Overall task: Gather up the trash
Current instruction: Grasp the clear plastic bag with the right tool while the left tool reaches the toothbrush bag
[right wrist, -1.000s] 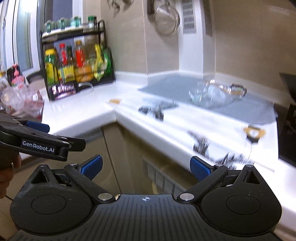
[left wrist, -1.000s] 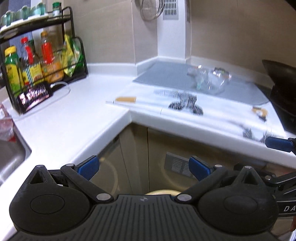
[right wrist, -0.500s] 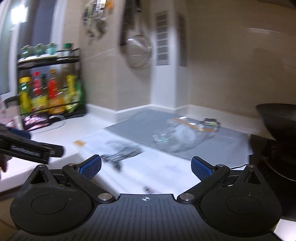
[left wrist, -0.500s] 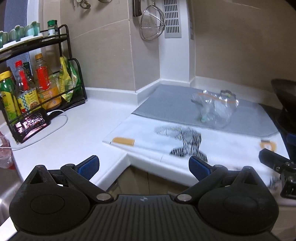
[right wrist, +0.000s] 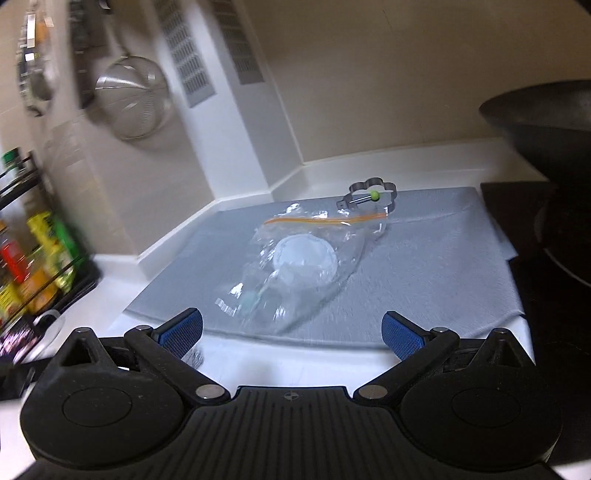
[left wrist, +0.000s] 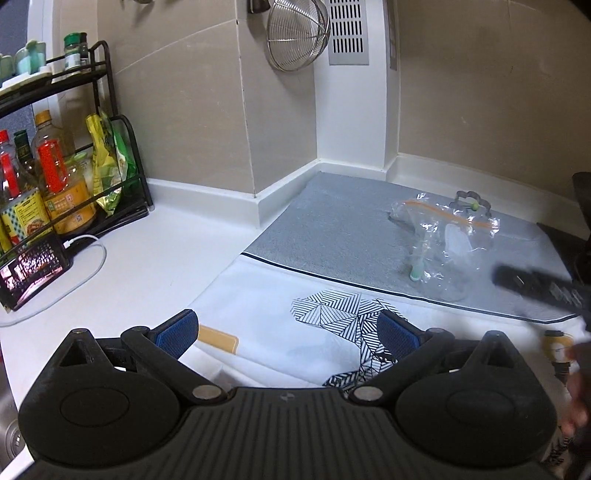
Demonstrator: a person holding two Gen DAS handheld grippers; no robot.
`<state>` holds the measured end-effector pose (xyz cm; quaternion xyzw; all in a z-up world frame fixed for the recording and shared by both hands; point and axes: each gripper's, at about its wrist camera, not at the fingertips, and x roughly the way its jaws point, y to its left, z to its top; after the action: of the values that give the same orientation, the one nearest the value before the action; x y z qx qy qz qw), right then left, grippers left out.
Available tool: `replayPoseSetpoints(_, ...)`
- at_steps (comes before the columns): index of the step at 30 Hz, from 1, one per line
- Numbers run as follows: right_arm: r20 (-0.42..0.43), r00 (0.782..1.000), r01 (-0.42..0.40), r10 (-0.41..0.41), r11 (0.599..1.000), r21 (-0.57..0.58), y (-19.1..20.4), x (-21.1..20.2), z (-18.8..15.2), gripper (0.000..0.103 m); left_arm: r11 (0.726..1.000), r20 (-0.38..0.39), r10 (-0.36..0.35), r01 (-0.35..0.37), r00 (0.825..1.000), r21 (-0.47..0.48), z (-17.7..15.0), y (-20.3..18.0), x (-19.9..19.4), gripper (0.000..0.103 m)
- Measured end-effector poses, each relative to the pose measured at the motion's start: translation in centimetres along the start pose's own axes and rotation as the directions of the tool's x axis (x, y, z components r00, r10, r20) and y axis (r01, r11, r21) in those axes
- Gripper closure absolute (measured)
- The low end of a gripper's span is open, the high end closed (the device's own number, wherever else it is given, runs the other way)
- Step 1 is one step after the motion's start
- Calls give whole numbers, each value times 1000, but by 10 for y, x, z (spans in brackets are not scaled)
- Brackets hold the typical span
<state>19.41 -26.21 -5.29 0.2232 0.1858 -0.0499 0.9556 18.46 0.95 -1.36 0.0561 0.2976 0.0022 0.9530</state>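
A clear plastic bag (right wrist: 299, 266) with an orange zip strip is seen lying crumpled on a grey mat (right wrist: 424, 273) that is spread into the back corner of the white counter (left wrist: 155, 258). A round white disc and a small green-tipped piece are visible through the bag. Just behind the bag, near the mat's back edge, a flower-shaped metal ring (right wrist: 373, 194) with a green knob is set, touching or nearly touching the bag's zip end.

The right gripper (right wrist: 291, 332) is held above the mat's front edge, its jaws spread wide and nothing between them; the bag is framed between its blue pads (right wrist: 181, 332). The left gripper (left wrist: 288, 334) is likewise spread wide and empty, held over a white cloth (left wrist: 266, 314) with a black striped pattern, which is laid along the counter's front edge and against the mat.

A black bottle rack (left wrist: 110, 155) is placed at the counter's left end, a phone (left wrist: 33, 269) leaning before it. A wire strainer (left wrist: 295, 33) is hung on the wall, and a black wok (right wrist: 546, 122) is seen at the right.
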Motion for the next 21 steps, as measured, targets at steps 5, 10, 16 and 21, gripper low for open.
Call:
replayPoseSetpoints(5,-48,998,34,-29,993,110,1,60,13,0,1000,-31,23,-23,999,17,0,-1,18,0)
replayPoseSetpoints(10,-71,997,22,-19,999,35,-2,79,10,69,999,-48,33,-32,998,17,4,-3,34,0)
replayPoseSetpoints(16,54,987,152,-154,988,36,-25,19,-10,84,1000,-30,-3,3,1000,9,25,-26,59,0)
replayPoseSetpoints(21,69,984,158,-163,985,72,-49,7,-17,84,991,-44,-124,126,991,46,47,-66,102,0)
